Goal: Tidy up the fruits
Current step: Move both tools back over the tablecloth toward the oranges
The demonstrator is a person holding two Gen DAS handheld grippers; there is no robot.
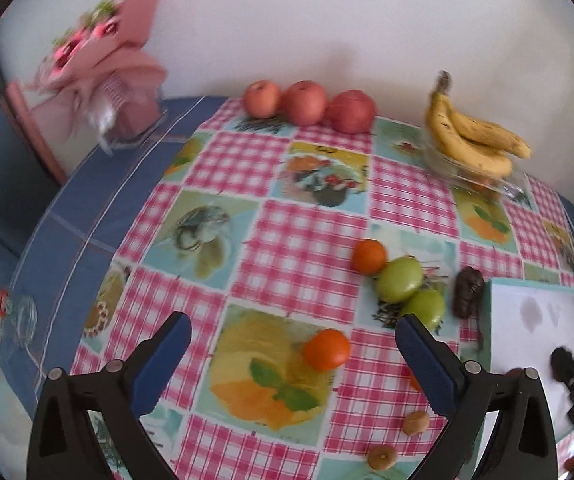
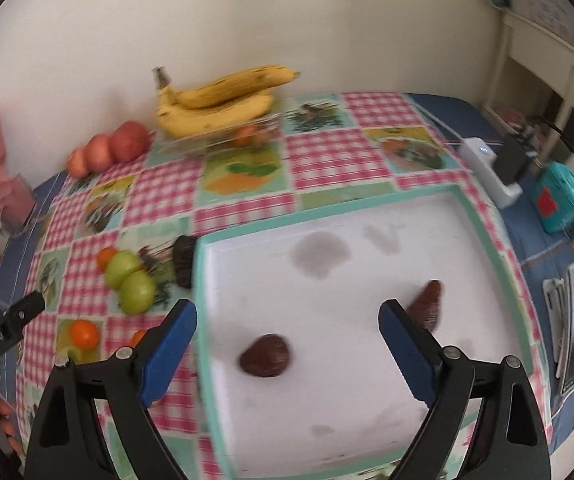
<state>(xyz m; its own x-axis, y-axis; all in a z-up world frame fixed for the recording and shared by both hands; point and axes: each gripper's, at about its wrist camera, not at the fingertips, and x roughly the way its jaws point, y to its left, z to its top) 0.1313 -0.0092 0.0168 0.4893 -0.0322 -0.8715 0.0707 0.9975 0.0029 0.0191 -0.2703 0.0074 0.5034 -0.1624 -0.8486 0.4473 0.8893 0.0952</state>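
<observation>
- My left tool (image 1: 293, 354) gapes empty above the near orange (image 1: 325, 349); a careless descent could roll it off the worktop (image 1: 303, 236).
- My right tool (image 2: 287, 334) hangs wide, empty, over the tray (image 2: 327, 216).

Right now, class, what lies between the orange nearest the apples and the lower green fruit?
Another green fruit lies between the orange and the lower green fruit, seemingly touching both; the left wrist view shows it.

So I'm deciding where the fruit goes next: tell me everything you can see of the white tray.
The white tray is a shallow rectangle with a raised mint-green rim and a flat white floor marked by a few grey stains. It lies flat on the checked tablecloth. Two dark brown scaly fruits lie apart inside it. A third dark fruit lies outside against its left rim.
</observation>
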